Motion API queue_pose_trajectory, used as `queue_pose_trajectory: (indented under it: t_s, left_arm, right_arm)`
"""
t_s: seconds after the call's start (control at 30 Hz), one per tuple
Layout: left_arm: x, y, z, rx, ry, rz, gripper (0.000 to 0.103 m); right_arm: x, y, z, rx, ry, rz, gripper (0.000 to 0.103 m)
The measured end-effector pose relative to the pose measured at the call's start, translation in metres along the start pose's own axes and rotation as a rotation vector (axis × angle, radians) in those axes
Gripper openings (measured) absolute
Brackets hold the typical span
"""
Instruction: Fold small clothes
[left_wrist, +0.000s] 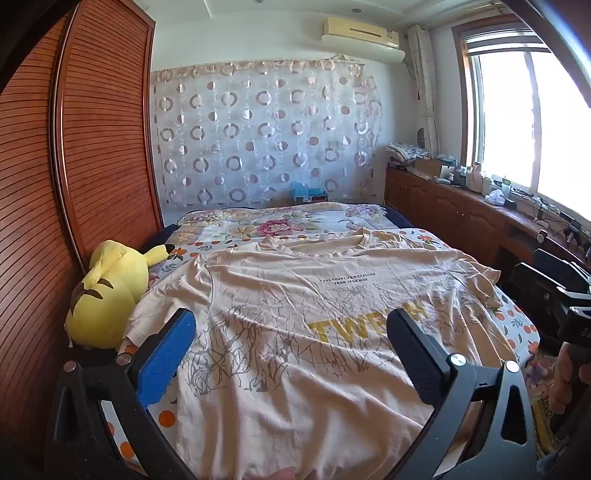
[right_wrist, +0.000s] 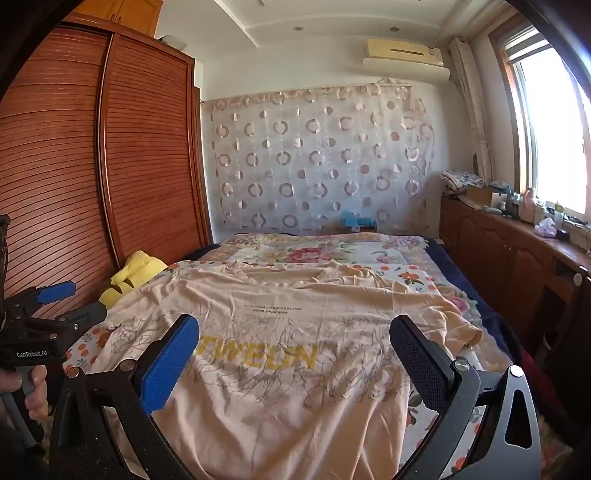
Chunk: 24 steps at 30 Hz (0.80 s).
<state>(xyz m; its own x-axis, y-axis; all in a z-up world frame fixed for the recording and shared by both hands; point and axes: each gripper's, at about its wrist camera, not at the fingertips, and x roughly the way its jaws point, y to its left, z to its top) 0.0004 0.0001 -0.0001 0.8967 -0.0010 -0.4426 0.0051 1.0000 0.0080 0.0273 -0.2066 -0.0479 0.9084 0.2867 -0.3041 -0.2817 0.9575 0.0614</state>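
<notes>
A cream T-shirt (left_wrist: 295, 295) with yellow letters and a grey branch print lies spread flat on the bed, hem toward me, neck at the far end. It also shows in the right wrist view (right_wrist: 295, 332). My left gripper (left_wrist: 291, 339) is open and empty above the shirt's lower left part. My right gripper (right_wrist: 295, 347) is open and empty above the shirt's lower middle. The left gripper shows at the left edge of the right wrist view (right_wrist: 55, 306), the right gripper at the right edge of the left wrist view (left_wrist: 561, 291).
A yellow plush toy (left_wrist: 107, 291) lies at the bed's left edge against a wooden slatted wardrobe (left_wrist: 74, 166). A floral bedsheet (left_wrist: 280, 225) covers the bed. A wooden cabinet with clutter (left_wrist: 461, 199) runs under the window on the right.
</notes>
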Motion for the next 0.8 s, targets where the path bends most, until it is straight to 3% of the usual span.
queue_pose_trajectory:
  t_s: [0.8]
  left_arm:
    - [0.0016,-0.0019,-0.0020,-0.012,0.000,-0.005,0.103]
  right_arm:
    - [-0.0006,0.0022,-0.0003,0.011,-0.007,0.000,0.103]
